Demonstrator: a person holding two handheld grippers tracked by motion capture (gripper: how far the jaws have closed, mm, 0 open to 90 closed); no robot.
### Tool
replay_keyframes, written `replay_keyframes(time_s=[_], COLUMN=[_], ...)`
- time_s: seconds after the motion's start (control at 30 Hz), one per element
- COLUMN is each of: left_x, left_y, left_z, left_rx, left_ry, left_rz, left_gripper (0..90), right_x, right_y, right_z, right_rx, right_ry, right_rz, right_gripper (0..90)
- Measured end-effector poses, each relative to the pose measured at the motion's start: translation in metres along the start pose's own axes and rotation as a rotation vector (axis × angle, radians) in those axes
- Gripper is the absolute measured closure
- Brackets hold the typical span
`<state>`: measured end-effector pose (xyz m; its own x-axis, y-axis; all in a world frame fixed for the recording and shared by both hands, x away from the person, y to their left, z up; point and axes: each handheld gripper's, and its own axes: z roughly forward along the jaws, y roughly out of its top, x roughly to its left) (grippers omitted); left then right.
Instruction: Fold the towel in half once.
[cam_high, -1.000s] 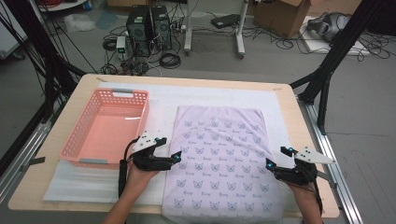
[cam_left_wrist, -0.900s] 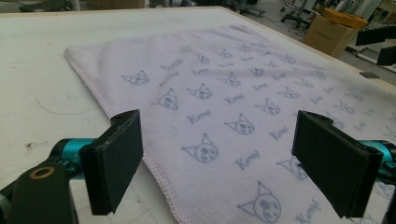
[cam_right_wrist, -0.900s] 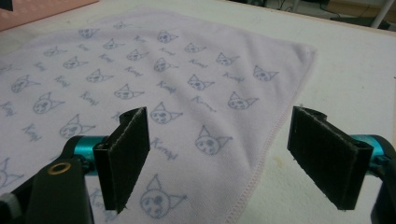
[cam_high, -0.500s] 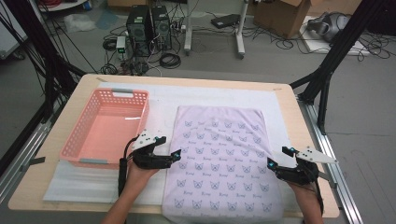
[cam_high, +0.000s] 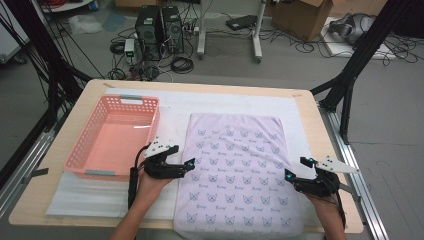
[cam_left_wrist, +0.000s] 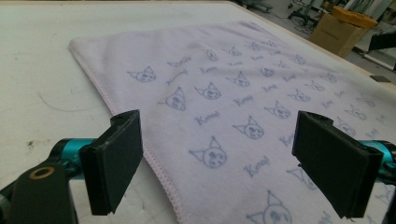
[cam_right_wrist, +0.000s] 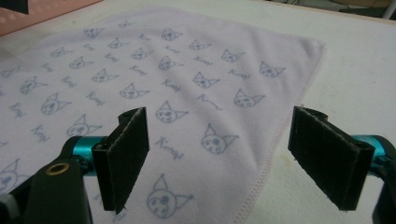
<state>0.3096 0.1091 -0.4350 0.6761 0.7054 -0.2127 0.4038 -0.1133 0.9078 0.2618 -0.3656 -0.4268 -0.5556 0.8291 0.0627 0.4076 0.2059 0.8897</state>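
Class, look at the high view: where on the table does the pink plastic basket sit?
The pink plastic basket sits on the table's left half, just left of the lilac cat-print towel, with the left gripper near its front right corner.

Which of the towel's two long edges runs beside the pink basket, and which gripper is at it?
The towel's left edge; the basket lies just beyond it. The left gripper hovers open there; the right gripper is at the opposite edge.
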Motion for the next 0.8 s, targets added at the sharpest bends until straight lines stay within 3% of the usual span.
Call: replay_keyframes(time_s=[0.13,0.3,0.5,0.53,0.67,0.8], left_x=[0.001,0.008,0.017,0.020,0.024,0.030], left_y=[0.003,0.005,0.015,0.017,0.026,0.034], left_z=[0.009,0.022,0.031,0.033,0.041,0.047], left_rx=[-0.004,0.050,0.083,0.108,0.134,0.166], left_ry=[0.000,0.019,0.048,0.059,0.100,0.136], left_rz=[-0.008,-0.033,-0.059,-0.062,-0.064,-0.078], left_gripper=[17.1,17.9,17.8,17.8,18.1,23.6], right_x=[-0.003,-0.010,-0.022,-0.025,-0.033,-0.040], right_y=[0.002,0.005,0.009,0.009,0.008,0.009], right_z=[0.005,0.013,0.028,0.031,0.041,0.048], right_rx=[0.009,0.034,0.050,0.054,0.104,0.140], right_ry=[-0.001,-0.007,-0.002,-0.009,-0.014,-0.023], right_rz=[0.004,0.011,0.067,0.070,0.102,0.134], right_gripper=[19.2,19.2,19.2,19.2,19.2,19.3])
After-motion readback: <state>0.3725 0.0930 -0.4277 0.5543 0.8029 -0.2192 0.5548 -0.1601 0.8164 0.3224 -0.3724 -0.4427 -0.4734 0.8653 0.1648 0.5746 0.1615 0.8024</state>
